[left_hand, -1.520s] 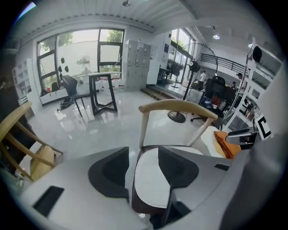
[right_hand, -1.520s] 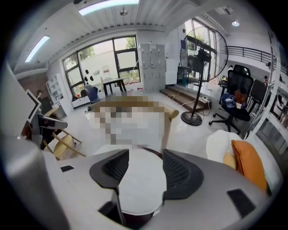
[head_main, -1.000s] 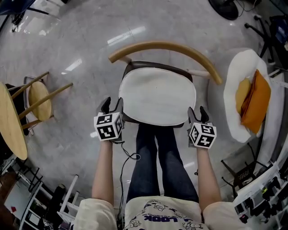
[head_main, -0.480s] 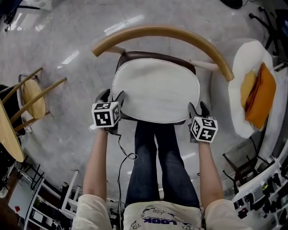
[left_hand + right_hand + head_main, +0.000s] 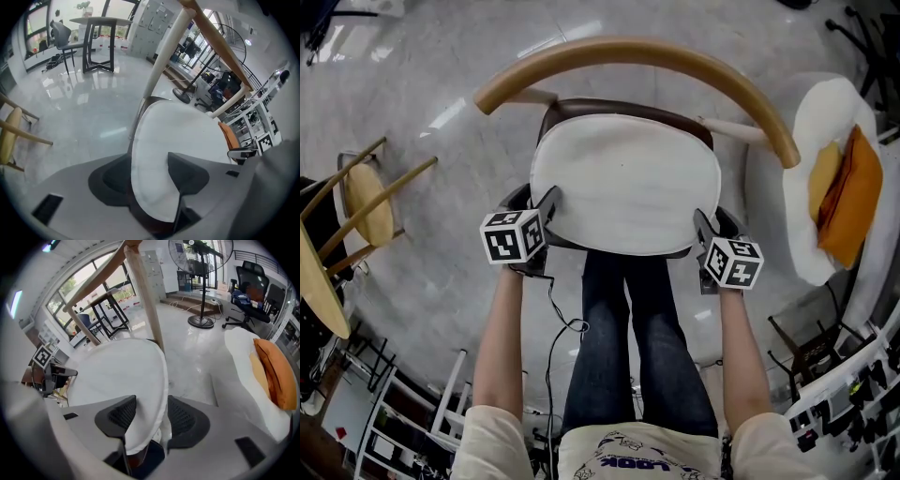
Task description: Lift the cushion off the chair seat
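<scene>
A white cushion (image 5: pixel 623 183) lies flat on the dark brown seat (image 5: pixel 619 109) of a chair with a curved wooden backrest (image 5: pixel 637 52). My left gripper (image 5: pixel 536 201) is at the cushion's front-left edge. In the left gripper view, that edge (image 5: pixel 154 187) runs between the two jaws of my left gripper (image 5: pixel 150 177), which are closing. My right gripper (image 5: pixel 715 222) is at the front-right edge. There too the cushion (image 5: pixel 117 376) hangs between the closing jaws of my right gripper (image 5: pixel 152 417). Neither pair of pads clearly presses on it.
A white lounge seat (image 5: pixel 787 159) holding an orange pillow (image 5: pixel 848 192) stands close on the right. A wooden stool (image 5: pixel 370 206) and a round table's edge (image 5: pixel 319 291) are on the left. The person's legs (image 5: pixel 628 319) are in front of the chair. A floor fan (image 5: pixel 201 268) stands beyond.
Both grippers have sunk and moved in from beside the seat's front corners, so that their jaws now straddle the cushion's side edges. The chair looks larger and nearer.
</scene>
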{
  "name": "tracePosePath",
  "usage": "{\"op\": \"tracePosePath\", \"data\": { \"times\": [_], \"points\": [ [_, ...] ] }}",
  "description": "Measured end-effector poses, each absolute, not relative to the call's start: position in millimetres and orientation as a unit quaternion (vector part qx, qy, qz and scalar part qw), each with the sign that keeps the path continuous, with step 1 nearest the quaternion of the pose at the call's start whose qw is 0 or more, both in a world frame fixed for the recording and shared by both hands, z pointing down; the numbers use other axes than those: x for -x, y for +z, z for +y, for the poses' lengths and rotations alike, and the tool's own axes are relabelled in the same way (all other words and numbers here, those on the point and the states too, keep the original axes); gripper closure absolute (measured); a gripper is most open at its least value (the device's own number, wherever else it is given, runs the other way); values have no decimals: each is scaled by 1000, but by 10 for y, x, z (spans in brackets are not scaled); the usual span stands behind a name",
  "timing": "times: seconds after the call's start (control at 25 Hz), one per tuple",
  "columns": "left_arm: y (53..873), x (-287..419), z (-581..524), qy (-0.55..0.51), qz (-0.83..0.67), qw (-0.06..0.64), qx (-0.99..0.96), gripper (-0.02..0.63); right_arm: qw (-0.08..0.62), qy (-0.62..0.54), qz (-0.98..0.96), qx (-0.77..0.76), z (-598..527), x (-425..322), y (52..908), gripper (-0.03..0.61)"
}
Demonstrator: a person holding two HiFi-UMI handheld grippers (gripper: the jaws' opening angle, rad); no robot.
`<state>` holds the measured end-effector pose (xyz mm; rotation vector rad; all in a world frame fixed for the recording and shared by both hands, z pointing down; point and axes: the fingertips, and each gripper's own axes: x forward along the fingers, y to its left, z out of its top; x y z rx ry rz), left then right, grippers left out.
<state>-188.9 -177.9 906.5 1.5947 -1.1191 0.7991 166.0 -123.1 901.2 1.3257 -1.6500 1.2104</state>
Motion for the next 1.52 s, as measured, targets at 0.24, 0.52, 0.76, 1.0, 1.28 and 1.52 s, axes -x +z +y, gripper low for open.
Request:
{"op": "tracePosePath", "data": {
  "times": [0.24, 0.52, 0.76, 1.0, 1.28, 1.52],
  "points": [
    [9055, 1822, -1779, 338, -466, 480, -662, 390, 330, 479, -629, -516, -1236, -1733, 8999, 370],
    [8855, 1894, -1780, 337, -490, 467, -655, 503, 322, 462, -618, -549, -1248, -1786, 8730, 523],
    [8459, 1934, -1672, 334, -495, 451, -663, 545, 312, 440, -644, -543, -1260, -1657, 8250, 540],
    [7848, 2083, -1385, 314, -513, 444, -664, 552, 298, 419, -664, -543, -1195, -1538, 7624, 541],
    [6870, 2246, -1049, 288, -536, 415, -676, 554, 281, 373, -698, -543, -1121, -1367, 6651, 543],
    [6001, 2381, -998, 256, -561, 373, -693, 555, 243, 330, -724, -555, -1135, -1219, 5782, 546]
  ]
}}
